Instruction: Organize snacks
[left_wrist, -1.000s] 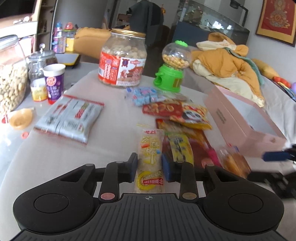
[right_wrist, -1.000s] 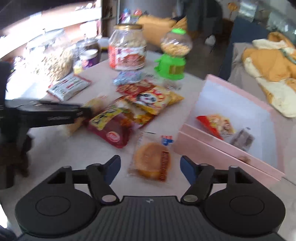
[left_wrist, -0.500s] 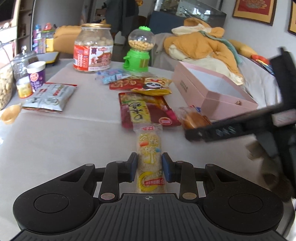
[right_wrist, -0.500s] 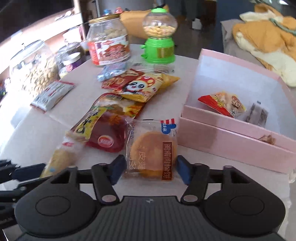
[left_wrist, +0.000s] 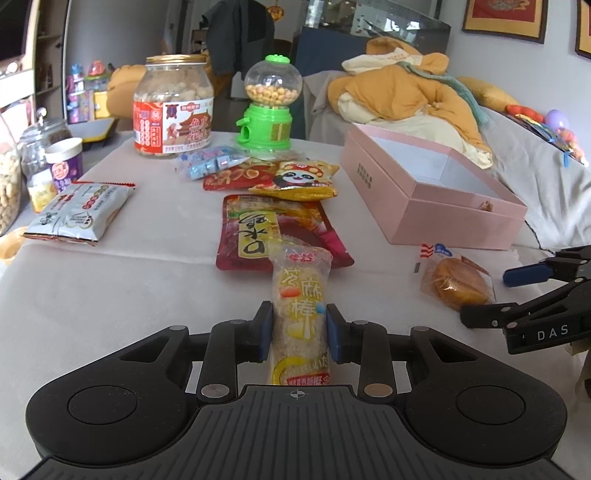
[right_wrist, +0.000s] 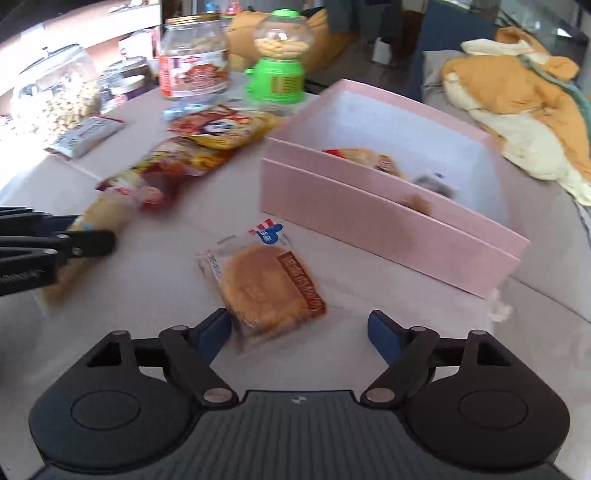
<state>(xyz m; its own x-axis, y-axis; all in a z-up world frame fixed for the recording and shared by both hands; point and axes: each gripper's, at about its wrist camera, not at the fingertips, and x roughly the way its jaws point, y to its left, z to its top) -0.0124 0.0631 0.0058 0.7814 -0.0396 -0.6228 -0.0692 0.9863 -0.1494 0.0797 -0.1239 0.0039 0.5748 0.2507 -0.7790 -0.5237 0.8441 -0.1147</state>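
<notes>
While both grippers work low over the cloth, here's the layout, biggest first.
Table (left_wrist: 110, 295): draped in a pale, faintly creased cloth.
Pink box (left_wrist: 424, 192): rigid rectangular cardboard, matte pink outside, white inside, at two o'clock from the left gripper; a few wrapped snacks lie inside it in the right wrist view.
Peanut jar (left_wrist: 173, 107): clear round plastic with a gold lid and red label, far off at eleven o'clock.
Red pouch (left_wrist: 277, 236): glossy flat foil, dead ahead at twelve o'clock.
Sesame stick (left_wrist: 300, 310): long crinkly clear wrapper, yellow print, pinched at its sides by the left gripper (left_wrist: 300, 332), jaws closed snugly on it.
Round pastry (right_wrist: 269, 291): golden disc in a clear square wrapper, flat on the cloth just ahead of the right gripper (right_wrist: 299, 332), jaws spread wide, left pad beside the wrapper's edge, holding nothing.
</notes>
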